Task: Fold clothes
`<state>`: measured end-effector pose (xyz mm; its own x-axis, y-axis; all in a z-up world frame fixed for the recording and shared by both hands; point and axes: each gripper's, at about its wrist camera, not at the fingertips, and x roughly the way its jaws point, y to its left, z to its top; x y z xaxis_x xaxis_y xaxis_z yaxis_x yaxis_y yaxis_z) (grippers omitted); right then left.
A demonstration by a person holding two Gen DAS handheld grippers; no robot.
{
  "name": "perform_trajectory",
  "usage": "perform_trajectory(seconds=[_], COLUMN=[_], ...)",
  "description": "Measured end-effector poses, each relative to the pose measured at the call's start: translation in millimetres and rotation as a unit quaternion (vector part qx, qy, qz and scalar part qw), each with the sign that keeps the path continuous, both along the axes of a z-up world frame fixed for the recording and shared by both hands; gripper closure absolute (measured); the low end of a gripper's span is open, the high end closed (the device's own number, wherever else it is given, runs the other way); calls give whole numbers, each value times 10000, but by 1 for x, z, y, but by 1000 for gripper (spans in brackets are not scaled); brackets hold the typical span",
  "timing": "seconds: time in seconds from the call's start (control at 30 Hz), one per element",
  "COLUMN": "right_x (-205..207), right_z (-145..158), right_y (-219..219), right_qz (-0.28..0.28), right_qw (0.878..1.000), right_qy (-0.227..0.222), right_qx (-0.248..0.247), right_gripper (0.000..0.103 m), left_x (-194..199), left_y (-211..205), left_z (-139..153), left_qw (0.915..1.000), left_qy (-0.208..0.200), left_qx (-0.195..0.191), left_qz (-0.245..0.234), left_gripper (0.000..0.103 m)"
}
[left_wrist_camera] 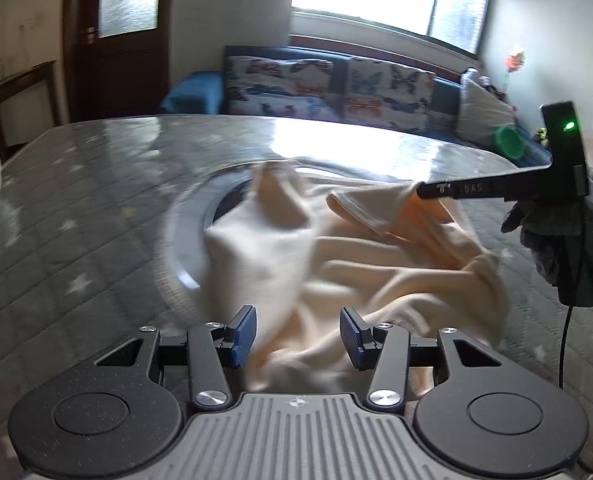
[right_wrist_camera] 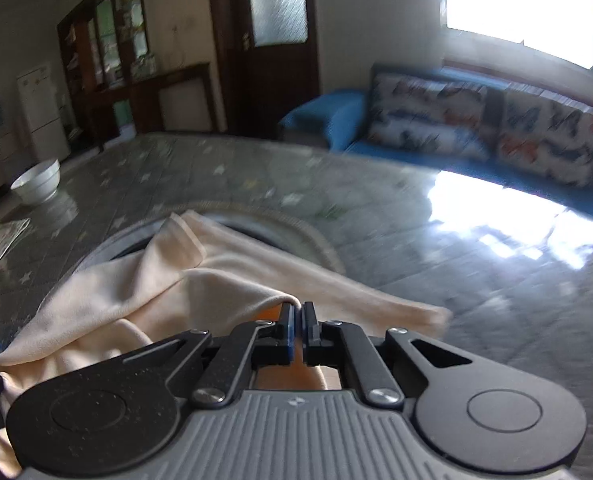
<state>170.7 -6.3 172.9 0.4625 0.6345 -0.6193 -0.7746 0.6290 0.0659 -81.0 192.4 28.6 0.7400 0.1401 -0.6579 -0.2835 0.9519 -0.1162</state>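
A crumpled cream-coloured garment (left_wrist_camera: 336, 252) lies on the glass-topped table (left_wrist_camera: 96, 184). My left gripper (left_wrist_camera: 298, 338) is open, its blue pads either side of the garment's near folds, just above the cloth. My right gripper (right_wrist_camera: 298, 334) is shut on a fold of the garment (right_wrist_camera: 136, 292) and lifts that edge off the table. In the left wrist view the right gripper (left_wrist_camera: 428, 191) comes in from the right, pinching the garment's far right edge.
A white bowl (right_wrist_camera: 36, 180) and some papers (right_wrist_camera: 0, 244) sit at the table's far left. A blue sofa (left_wrist_camera: 336, 92) with butterfly cushions stands behind the table under a bright window. A green round object (left_wrist_camera: 510, 142) lies by the sofa's right end.
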Motion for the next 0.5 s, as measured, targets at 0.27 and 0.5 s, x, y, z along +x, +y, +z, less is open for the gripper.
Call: perform_trajectory(seconds=[0.27, 0.5], right_x=[-28, -63], right_z=[41, 34], right_y=[-71, -134], right_qz=[-752, -1438], right_qw=[9945, 9843], right_qy=[-711, -808], right_qx=[-124, -623], right_gripper=[101, 101], left_x=[37, 49], left_y=[-53, -91], left_z=[2, -9], left_qw=[9934, 9785], left_qy=[-232, -244], left_qx=[-34, -13], left_qz=[-1121, -2047], left_gripper=[53, 53])
